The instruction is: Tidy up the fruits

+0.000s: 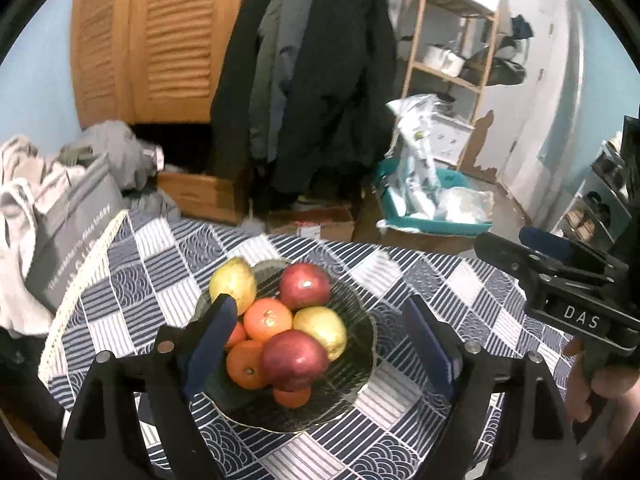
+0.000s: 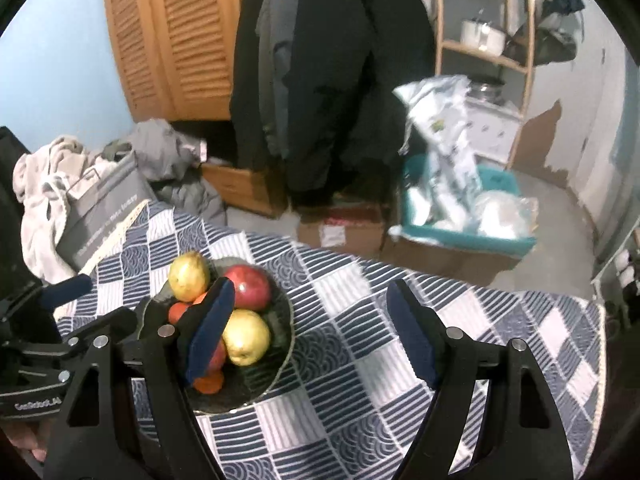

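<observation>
Left wrist view showed the left gripper [image 1: 320,344] with its jaws spread wide and nothing held, raised above the glass bowl [image 1: 366,344]. Its blue pads [image 1: 212,344] flanked the fruit pile without contact. Right wrist view showed the right gripper [image 2: 312,332] likewise open and empty, set off to the right of the bowl [image 2: 286,332] over the checked tablecloth [image 2: 360,360].

The bowl stood near the middle of the table and held all visible fruit: two red apples [image 1: 304,286], two yellow pears [image 1: 320,330] and several oranges [image 1: 267,319], heaped and touching.

Risk, as judged: the heap was loosely stacked, so a pad descending off-centre could nudge the front apple [image 1: 294,358] and roll a neighbour over the shallow rim. The two grippers stood close together, so a collision was possible if both reached in at once.

Orientation: the rear pear [image 1: 233,282] lay at the far-left rim, its long axis tilted up and away from the camera. Which end bore the stem could not be determined.
</observation>
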Demonstrator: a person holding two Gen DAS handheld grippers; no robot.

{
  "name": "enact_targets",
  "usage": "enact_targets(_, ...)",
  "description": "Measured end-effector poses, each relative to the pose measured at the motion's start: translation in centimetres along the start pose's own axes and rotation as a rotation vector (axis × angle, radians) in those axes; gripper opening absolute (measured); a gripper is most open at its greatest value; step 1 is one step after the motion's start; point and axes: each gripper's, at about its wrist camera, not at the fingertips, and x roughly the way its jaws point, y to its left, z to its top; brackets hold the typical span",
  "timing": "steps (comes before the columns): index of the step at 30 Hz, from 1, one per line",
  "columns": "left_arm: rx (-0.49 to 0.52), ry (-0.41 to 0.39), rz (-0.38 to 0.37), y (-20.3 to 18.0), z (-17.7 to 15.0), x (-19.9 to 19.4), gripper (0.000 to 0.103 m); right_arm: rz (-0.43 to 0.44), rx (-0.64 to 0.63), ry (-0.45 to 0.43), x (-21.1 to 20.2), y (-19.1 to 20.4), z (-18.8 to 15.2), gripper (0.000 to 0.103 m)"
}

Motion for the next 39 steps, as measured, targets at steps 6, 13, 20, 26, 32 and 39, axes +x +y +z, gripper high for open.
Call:
enact_targets(6,0.025,-0.057,-0.013,-2.0,0.6,-2.8,0.09,-0.043,0.014,-0.083,-4.4,-1.5,0.0,0.082)
enact_targets(13,0.053,-0.15,-0.013,-3.7,1.3,-5.9,0.1,-0.094,0.025,-0.167,-8.9,-3.0,-0.1,0.085)
enact_targets(20,0.083,-0.215,-0.023,-5.6,1.5,-8.5,0.102,-0.129,0.022,-0.222,-12.2,-3.9,-0.4,0.086)
enact_targets(26,0.102,-0.279,-0.012,-6.7,1.6,-10.5,0.102,-0.164,0.017,-0.268,-14.9,-4.9,-1.7,0.087)
enact_targets(32,0.085,-0.296,-0.025,-7.3,1.7,-11.3,0.102,-0.181,0.05,-0.325,-17.0,-6.6,-2.5,0.087)
enact_targets(39,0.071,-0.293,-0.039,-8.1,1.8,-11.2,0.102,-0.249,-0.004,-0.359,-17.7,-6.8,-3.7,0.087)
